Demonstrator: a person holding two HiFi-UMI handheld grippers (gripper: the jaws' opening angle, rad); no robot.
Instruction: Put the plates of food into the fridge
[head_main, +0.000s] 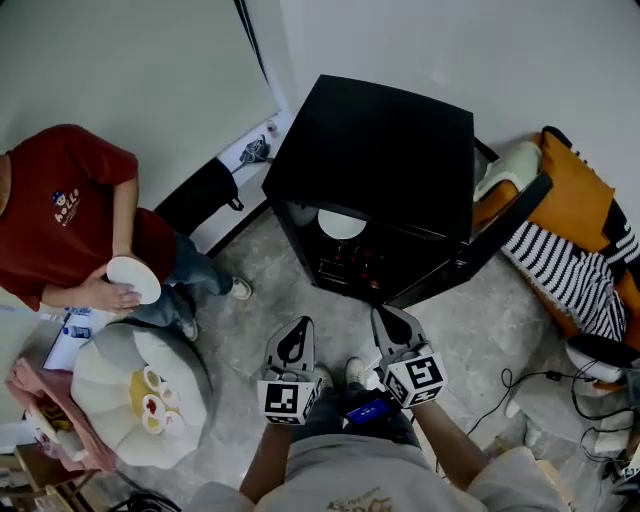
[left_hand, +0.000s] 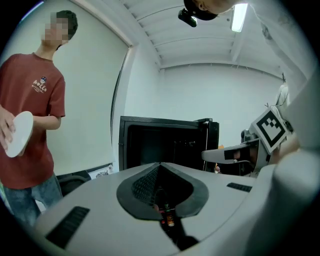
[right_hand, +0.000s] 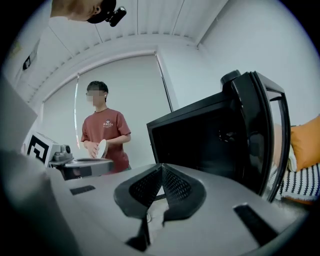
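Both claws are pinched shut and empty in front of the open fridge, in a white-walled room with a grey stone floor.

From the head view, the black fridge (head_main: 380, 150) stands on the floor (head_main: 300, 290) against the far wall, its door (head_main: 505, 225) swung out to the right. One white plate (head_main: 342, 223) sits on its upper shelf. The left gripper (head_main: 298, 328) and right gripper (head_main: 390, 318) are side by side just before the opening. Only this view shows the small plates of food (head_main: 155, 400), which rest on top of a white flower-shaped cushion (head_main: 110, 375) near the lower left corner of the floor. It also shows the orange and striped cushions (head_main: 580, 250) at the right. The gripper views add the ribbed ceiling. In each of them the jaws meet at the tips with nothing between them, both on the left gripper (left_hand: 160, 167) and the right gripper (right_hand: 161, 167). The fridge interior looks dark there. All views show a person in a red shirt (head_main: 60, 210) holding a white plate (head_main: 133, 279).
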